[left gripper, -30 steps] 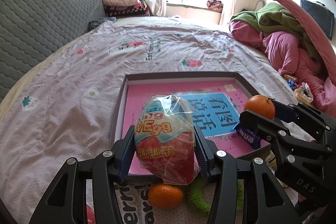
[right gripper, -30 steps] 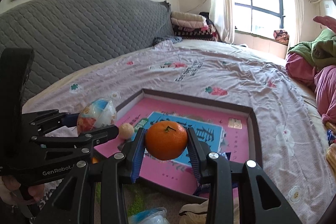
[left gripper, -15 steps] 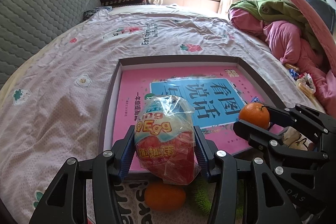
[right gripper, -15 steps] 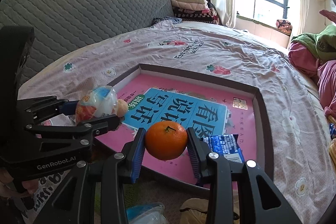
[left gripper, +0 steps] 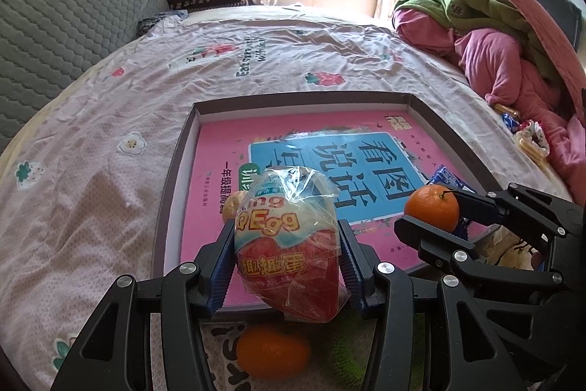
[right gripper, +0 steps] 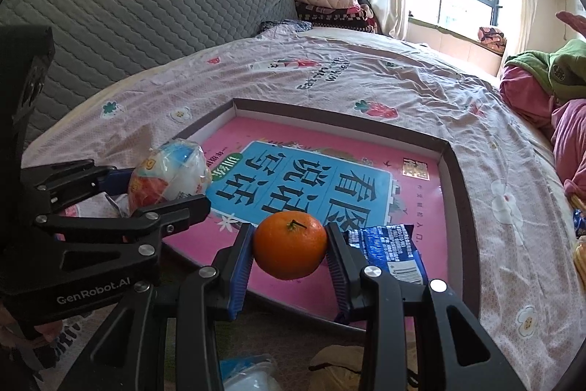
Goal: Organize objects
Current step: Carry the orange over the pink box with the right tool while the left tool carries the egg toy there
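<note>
Moved, left wrist view: left gripper [left gripper: 287, 257] has come forward and lower over the near edge of the tray [left gripper: 175, 171]; more of the tray floor shows than a second ago.
Left jaws: closed on the wrapped toy egg [left gripper: 289, 240], blue pads pressing both its flanks; egg held upright, above the tray's near rim.
Also in this view: right gripper [left gripper: 432, 220] at right, carrying the tangerine [left gripper: 432, 207] over the tray's near right part, farther in than before.
Under the left gripper: second tangerine [left gripper: 273, 352] on the bed outside the tray, beside a green item [left gripper: 348, 350]; both untouched.
Inside the tray: small pale-orange round thing [left gripper: 232, 206] behind the egg; blue snack packet [left gripper: 448, 178] behind the held tangerine.
Moved, right wrist view: right gripper [right gripper: 290, 246] has advanced past the near rim, tray [right gripper: 457, 185] now filling the middle of the view.
Right jaws: closed on the tangerine [right gripper: 290, 244], stem up, gripped at its sides; fruit hangs above the pink book cover [right gripper: 304, 182] lining the tray, just left of the blue snack packet [right gripper: 388, 248].
Left gripper here: [right gripper: 168, 187] at left, toy egg [right gripper: 168, 176] over the tray's near left corner.
Meaning for task: both loads appear carried to the tray and not yet set down; release seems the step in hand.
Caution: round fruit may roll on the smooth cover.
</note>
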Available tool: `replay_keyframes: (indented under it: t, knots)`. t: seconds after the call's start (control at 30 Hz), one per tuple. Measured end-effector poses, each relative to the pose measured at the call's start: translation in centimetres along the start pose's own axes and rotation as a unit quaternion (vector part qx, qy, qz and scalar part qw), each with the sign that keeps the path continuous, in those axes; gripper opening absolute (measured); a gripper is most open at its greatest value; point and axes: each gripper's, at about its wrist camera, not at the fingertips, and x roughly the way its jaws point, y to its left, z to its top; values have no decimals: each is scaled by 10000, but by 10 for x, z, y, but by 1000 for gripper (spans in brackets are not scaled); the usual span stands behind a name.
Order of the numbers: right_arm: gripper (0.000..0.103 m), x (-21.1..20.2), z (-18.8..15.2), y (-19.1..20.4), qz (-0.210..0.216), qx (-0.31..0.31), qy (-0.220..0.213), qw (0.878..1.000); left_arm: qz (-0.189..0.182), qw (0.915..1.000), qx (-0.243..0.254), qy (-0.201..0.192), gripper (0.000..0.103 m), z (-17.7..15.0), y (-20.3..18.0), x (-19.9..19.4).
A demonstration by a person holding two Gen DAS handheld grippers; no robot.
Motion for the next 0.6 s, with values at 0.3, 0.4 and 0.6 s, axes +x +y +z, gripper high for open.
replay_keyframes:
  t: [0.3,0.4,0.6]
  knots:
    - [39,8,-2,-5,-121,26,191,9997,60,9999,62,86,53,-1,2,6]
    - [39,10,-3,-6,-126,22,234,9996,84,9999,60,126,53,-1,3,10]
    - [39,10,-4,-7,-125,38,247,9996,99,9997,59,203,53,-3,3,16]
